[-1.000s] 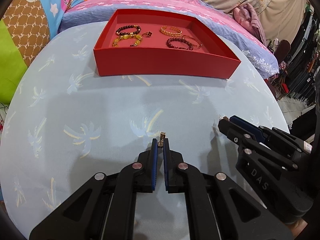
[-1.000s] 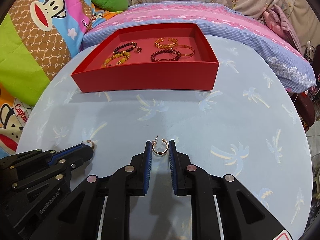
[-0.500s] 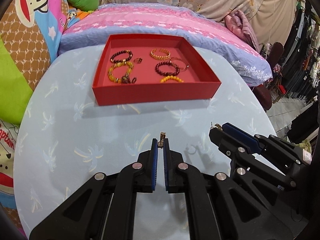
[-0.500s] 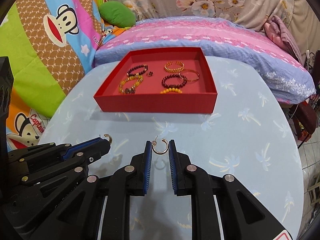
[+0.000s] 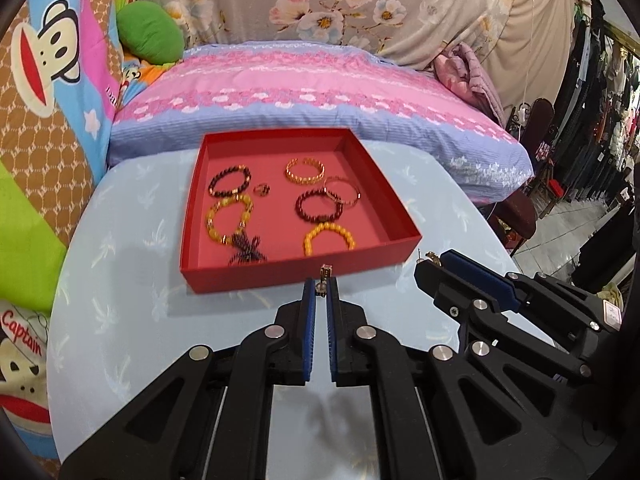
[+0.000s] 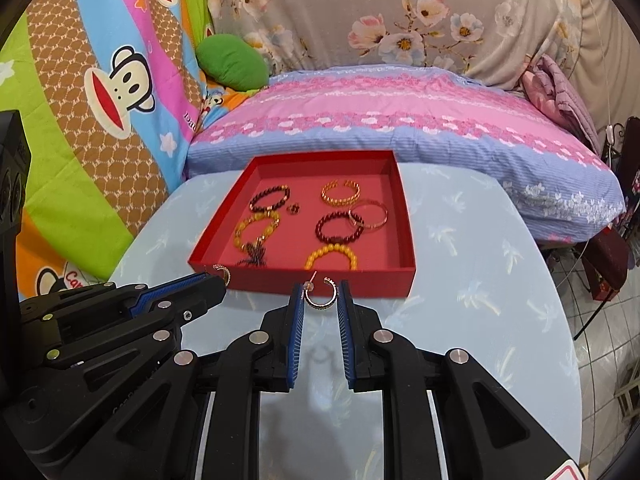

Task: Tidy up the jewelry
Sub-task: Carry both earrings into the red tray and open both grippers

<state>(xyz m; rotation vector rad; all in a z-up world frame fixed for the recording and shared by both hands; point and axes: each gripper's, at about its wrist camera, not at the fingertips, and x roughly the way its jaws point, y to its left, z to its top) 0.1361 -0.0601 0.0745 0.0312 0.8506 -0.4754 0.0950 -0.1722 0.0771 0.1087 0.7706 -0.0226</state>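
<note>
A red tray (image 5: 280, 274) (image 6: 320, 278) sits on the far half of the round table and holds several bead bracelets and gold bangles. My left gripper (image 5: 321, 287) (image 6: 219, 276) is shut on a small gold hoop earring (image 5: 325, 274) (image 6: 222, 272), seen edge-on, above the table just short of the tray's near wall. Beside it on the right, my right gripper (image 6: 320, 294) (image 5: 430, 260) is shut on a second gold hoop earring (image 6: 320, 294) (image 5: 431, 257), whose open ring and post stand between the blue pads.
The round table (image 5: 128, 304) wears a pale blue cloth with palm prints. A pink and purple striped cushion (image 5: 304, 92) lies behind the tray, with cartoon-print bedding (image 6: 100, 92) on the left. Clothes racks (image 5: 600, 128) stand at the right.
Both grippers have risen from the table, each carrying its earring. The tray now sits lower in both views and more of the cushion and backdrop shows.
</note>
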